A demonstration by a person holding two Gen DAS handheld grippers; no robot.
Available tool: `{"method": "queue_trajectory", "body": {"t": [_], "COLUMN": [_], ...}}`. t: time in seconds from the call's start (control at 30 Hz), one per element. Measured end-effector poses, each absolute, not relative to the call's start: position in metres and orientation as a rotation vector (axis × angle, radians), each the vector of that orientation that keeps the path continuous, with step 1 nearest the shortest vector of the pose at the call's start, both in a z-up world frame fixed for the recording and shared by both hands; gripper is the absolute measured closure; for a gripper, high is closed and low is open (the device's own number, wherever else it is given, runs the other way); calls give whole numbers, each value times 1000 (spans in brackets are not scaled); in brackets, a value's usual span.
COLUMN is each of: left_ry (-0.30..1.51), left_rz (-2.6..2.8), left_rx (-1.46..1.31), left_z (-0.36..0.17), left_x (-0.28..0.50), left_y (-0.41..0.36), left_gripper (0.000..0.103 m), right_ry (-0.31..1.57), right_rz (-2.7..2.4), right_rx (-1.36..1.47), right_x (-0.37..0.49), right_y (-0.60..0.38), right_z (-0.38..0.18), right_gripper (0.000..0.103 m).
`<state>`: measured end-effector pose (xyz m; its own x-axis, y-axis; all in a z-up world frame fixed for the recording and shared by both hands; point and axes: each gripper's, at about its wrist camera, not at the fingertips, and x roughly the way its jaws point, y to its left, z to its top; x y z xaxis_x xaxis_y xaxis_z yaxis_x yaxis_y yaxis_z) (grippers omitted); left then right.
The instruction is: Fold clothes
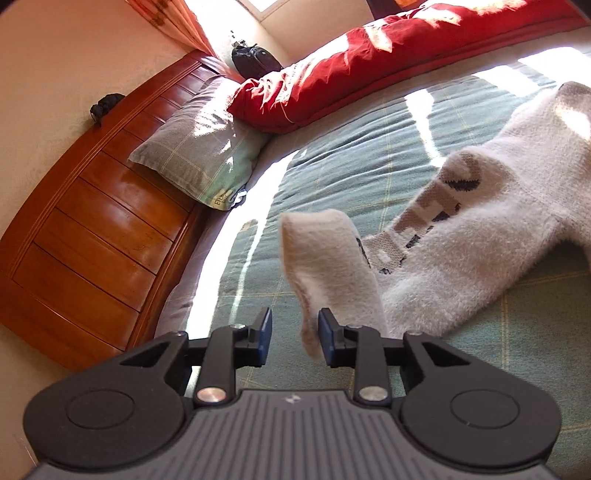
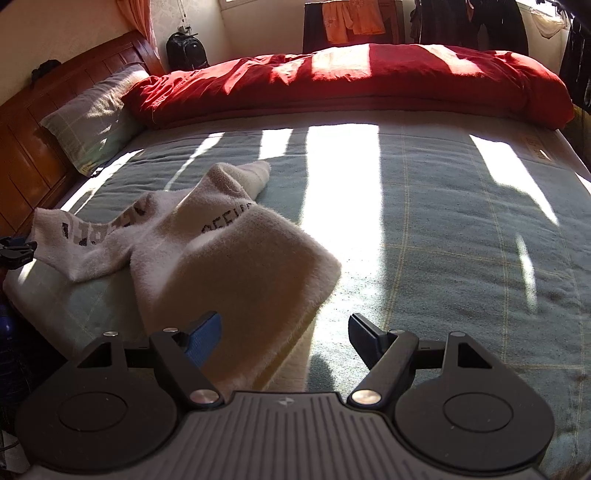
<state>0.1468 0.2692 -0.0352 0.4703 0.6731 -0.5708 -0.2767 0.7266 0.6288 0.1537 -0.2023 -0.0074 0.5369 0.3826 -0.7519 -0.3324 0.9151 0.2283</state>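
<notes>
Two white fuzzy socks with dark lettering lie overlapped on the green checked bedspread (image 2: 443, 229). In the left wrist view one sock (image 1: 461, 236) stretches off to the right, and its end (image 1: 325, 266) stands up curled between the fingers of my left gripper (image 1: 295, 325). That end leans on the right pad only, with a gap to the left pad, so the gripper is open. In the right wrist view the broad cuff of the nearer sock (image 2: 240, 280) rests between the widely spread fingers of my right gripper (image 2: 284, 325), close to the left pad and unpinched.
A rumpled red duvet (image 2: 351, 81) runs along the bed's far side. A checked pillow (image 1: 195, 147) leans on the wooden headboard (image 1: 92, 206) at left, with a black bag (image 1: 255, 61) behind it. Clothes hang at the back wall (image 2: 351, 18). Sunlit bedspread stretches to the right.
</notes>
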Motion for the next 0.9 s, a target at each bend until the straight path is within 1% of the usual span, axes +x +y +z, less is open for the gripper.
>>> {"method": "queue_trajectory", "body": {"t": [0.07,0.17,0.33,0.4,0.47,0.63,0.9], "left_ry": [896,870,842,838,846,905,951], "left_rz": [587,548,398,313,209,-44,-329], "left_rx": [501,532,541,537,527,496,431], "left_z": [-29,-20,-2,3,6,-3,-6], "left_x": [143,141,147,152,157,178,220], "left_y": [264,248,206,184,158,85,-26], "left_gripper": [72,64,62,55,53,52,52], "right_ry": [910,912,918,926,937,973,1013], "right_rz": [427,427,426,418,407,396,375], "right_rx": [69,82,95,107,120,126,156], "right_x": [154,154,152,151,150,147,147], "right_y": [-204,-206,-210,-214,-218,-227,-249], "right_z": [-9,-11,-16,-19,-24,-41,-68], "right_gripper": [24,24,24,24,24,20,19]}}
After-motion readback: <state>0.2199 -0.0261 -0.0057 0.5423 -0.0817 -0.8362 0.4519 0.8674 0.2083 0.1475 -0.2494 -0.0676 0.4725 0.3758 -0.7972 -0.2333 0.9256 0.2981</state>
